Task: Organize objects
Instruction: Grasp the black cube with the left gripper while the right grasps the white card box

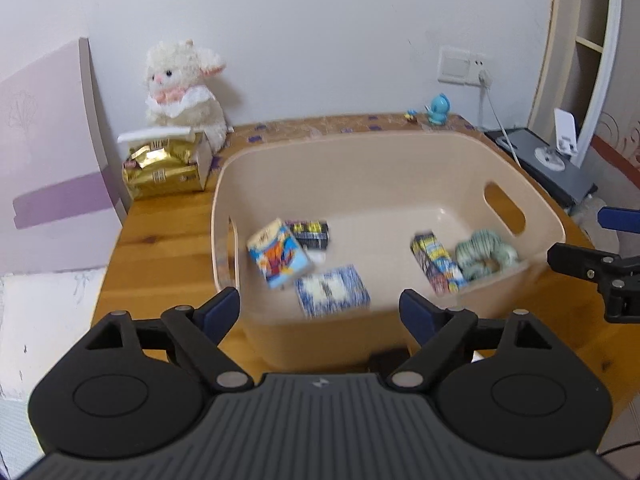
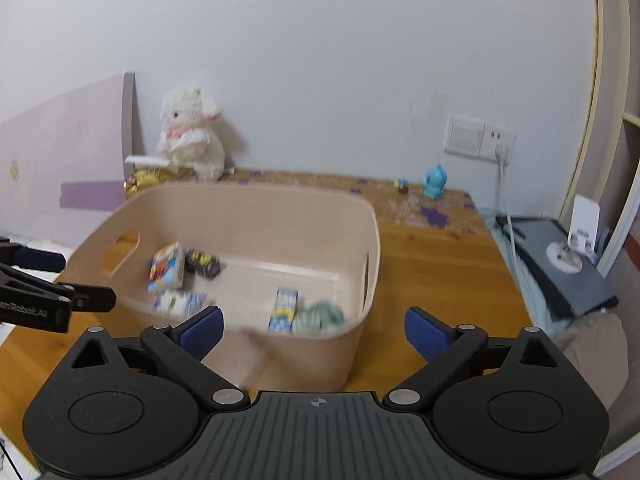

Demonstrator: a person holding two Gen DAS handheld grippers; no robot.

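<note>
A beige plastic tub (image 1: 520, 184) with handle slots stands on the wooden table; inside lie a colourful card box (image 1: 279, 254) leaning on a dark box (image 1: 310, 234), a blue-white box (image 1: 332, 291), a slim box (image 1: 436, 262) touching a green scrunchie (image 1: 486, 254).

One beige plastic tub (image 1: 500, 168), centre frame. Inside: four small printed card boxes (image 1: 279, 253) (image 1: 310, 233) (image 1: 332, 291) (image 1: 436, 263), one green knitted scrunchie (image 1: 486, 254). Upper left: one white plush lamb (image 1: 182, 88), one gold foil packet (image 1: 160, 170). Upper right: one blue toy figurine (image 1: 438, 109).

White lettering on left gripper (image 2: 52, 294) body, partly cut off at frame edge: "enRobot.AI". Print on boxes in bin too blurred to read.
</note>
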